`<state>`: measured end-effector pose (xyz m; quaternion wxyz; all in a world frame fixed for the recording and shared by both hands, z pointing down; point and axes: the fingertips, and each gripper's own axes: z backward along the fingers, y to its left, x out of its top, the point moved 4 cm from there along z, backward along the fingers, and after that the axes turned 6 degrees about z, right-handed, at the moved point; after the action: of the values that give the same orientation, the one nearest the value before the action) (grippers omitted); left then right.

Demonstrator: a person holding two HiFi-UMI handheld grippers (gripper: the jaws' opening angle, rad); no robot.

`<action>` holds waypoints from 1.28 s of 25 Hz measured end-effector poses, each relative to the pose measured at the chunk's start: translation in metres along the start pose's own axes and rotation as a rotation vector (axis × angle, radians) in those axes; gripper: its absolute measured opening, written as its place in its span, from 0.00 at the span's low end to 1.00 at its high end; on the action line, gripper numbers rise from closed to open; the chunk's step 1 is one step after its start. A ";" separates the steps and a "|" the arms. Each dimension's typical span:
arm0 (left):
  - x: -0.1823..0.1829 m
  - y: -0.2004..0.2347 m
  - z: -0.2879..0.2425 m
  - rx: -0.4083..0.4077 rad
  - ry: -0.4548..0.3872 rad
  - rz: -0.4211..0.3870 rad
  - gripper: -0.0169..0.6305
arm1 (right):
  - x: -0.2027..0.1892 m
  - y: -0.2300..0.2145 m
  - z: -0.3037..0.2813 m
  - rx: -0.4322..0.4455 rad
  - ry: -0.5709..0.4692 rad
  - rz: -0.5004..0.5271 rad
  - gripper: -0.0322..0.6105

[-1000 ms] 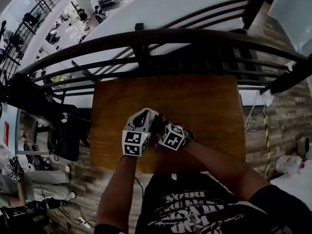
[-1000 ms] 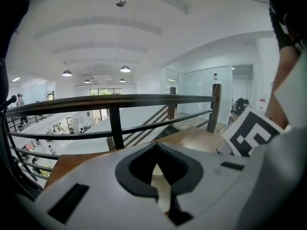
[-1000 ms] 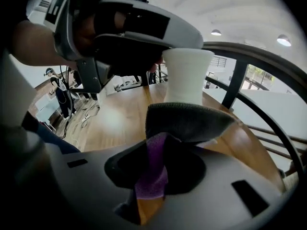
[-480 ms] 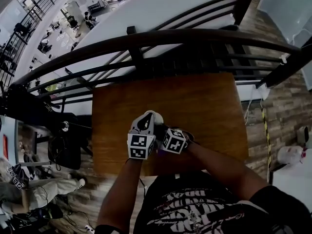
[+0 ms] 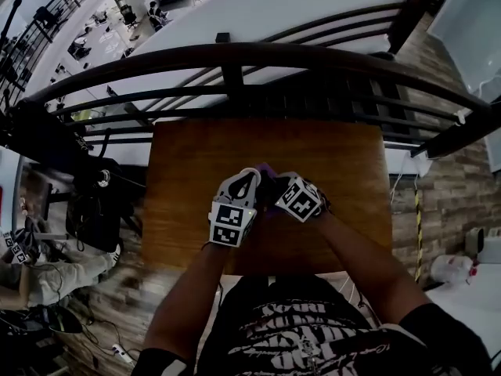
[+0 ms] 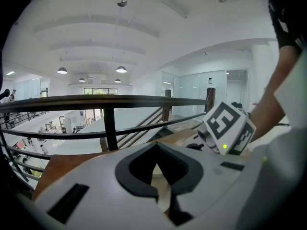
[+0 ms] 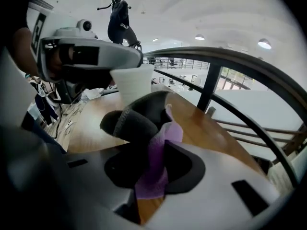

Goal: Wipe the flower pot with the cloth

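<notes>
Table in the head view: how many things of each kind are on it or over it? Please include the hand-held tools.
Flower pot: 1
Cloth: 1
Tongs: 2, the left tongs and the right tongs
Total: 4

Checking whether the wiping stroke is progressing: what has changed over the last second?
The right hand-held gripper, shut on the cloth, slid away from the person and rightward along the flower pot. The left hand-held gripper kept its hold on the flower pot, in place on the table.
</notes>
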<state>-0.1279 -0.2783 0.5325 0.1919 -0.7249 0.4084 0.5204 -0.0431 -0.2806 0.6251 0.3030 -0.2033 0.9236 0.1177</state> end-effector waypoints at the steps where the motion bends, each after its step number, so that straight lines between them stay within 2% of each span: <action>1: 0.000 0.001 0.002 -0.001 -0.004 0.003 0.02 | 0.005 -0.004 -0.003 -0.007 0.005 0.015 0.18; 7: 0.000 0.003 0.005 -0.009 -0.002 0.008 0.02 | 0.027 -0.027 -0.015 -0.019 0.028 0.106 0.18; 11: 0.003 0.002 0.004 -0.011 -0.004 0.007 0.02 | 0.024 -0.025 -0.016 -0.007 0.041 0.130 0.18; 15: 0.001 0.003 0.005 -0.014 -0.002 0.006 0.02 | 0.006 -0.002 -0.011 0.018 0.060 0.114 0.18; 20: 0.000 0.005 0.006 -0.014 -0.005 0.008 0.02 | 0.000 0.044 -0.007 0.076 0.035 0.092 0.18; 26: 0.000 0.004 0.008 -0.016 -0.006 0.007 0.02 | 0.026 0.094 -0.019 0.154 -0.006 0.134 0.18; 32: 0.000 0.004 0.007 -0.031 0.004 0.007 0.02 | 0.050 0.104 -0.035 0.182 -0.032 0.141 0.18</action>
<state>-0.1354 -0.2763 0.5304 0.1779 -0.7274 0.4032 0.5260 -0.1442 -0.2152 0.6316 0.3257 -0.1073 0.9376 0.0575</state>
